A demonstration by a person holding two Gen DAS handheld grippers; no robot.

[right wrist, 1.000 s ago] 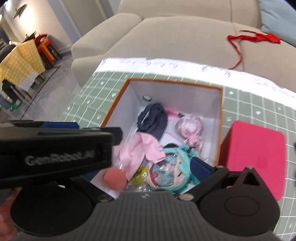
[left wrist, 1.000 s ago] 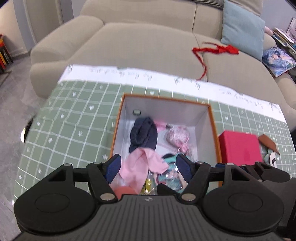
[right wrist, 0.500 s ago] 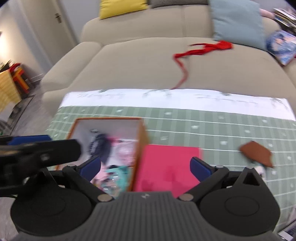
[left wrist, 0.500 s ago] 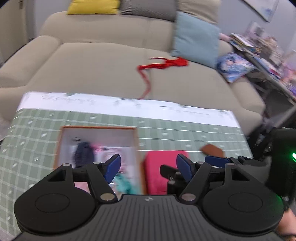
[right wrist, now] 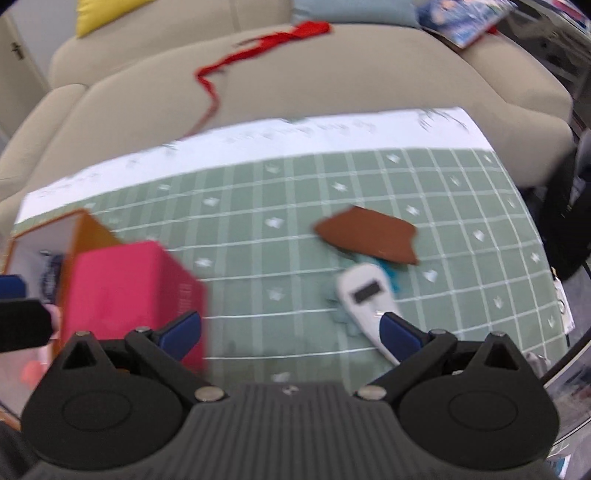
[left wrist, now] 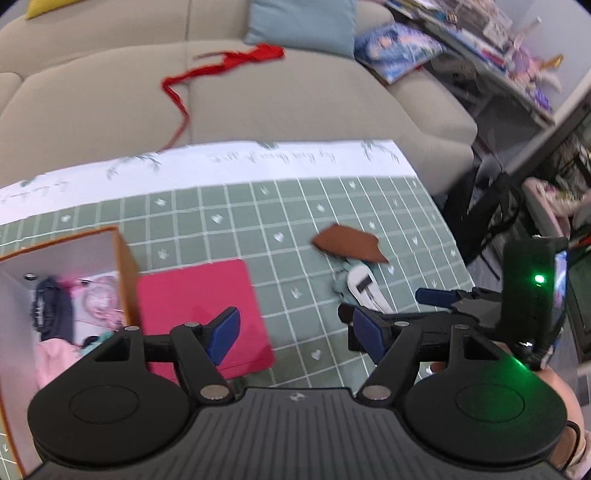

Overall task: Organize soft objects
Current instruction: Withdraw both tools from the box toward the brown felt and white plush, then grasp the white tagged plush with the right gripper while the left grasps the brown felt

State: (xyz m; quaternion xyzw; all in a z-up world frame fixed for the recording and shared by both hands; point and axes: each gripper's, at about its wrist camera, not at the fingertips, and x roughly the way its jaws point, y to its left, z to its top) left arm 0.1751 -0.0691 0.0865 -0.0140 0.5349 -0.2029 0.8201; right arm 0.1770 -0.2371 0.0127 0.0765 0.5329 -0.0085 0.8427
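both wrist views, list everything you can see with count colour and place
box: 1, orange outside, white inside, left on the tablecloth, soft items inside
pink box: 1, closed, right beside the box
brown piece: 1, right of the pink box, on the tablecloth
white item: 1, just in front of the brown piece, on teal fabric
tablecloth: 1, green grid with white border
sofa: 1, beige, behind the table
red ribbon: 1, on the sofa seat
cushion: 1, light blue, on the sofa
left hand-held gripper: open, empty
right hand-held gripper: open, empty
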